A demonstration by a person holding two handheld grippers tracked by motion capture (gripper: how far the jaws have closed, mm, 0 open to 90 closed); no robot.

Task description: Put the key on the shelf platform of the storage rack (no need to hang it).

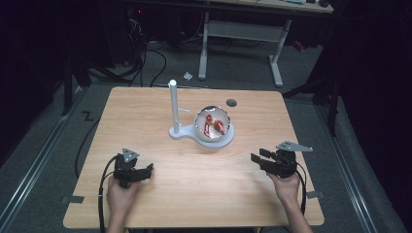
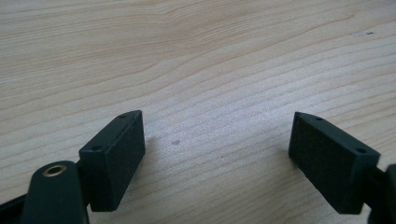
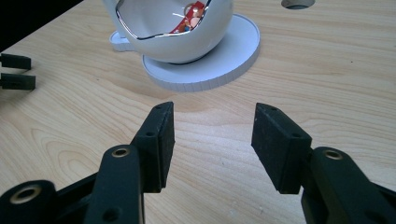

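White bowl (image 1: pixel 214 124) sits frame centre on its stand (image 1: pixel 180 131); we hold both grippers, left (image 1: pixel 144 171) and right (image 1: pixel 258 159), open, empty, ready to reach.

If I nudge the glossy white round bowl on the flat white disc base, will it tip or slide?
The glossy white round bowl looks curved underneath and already sits tilted, so it would probably rock. Its shiny surface may slip between pads. The flat white disc base joins a tall white post, so a push might swing the whole stand.

Red items (image 1: pixel 214 125) inside bowl (image 1: pixel 200 127) too small to identify.
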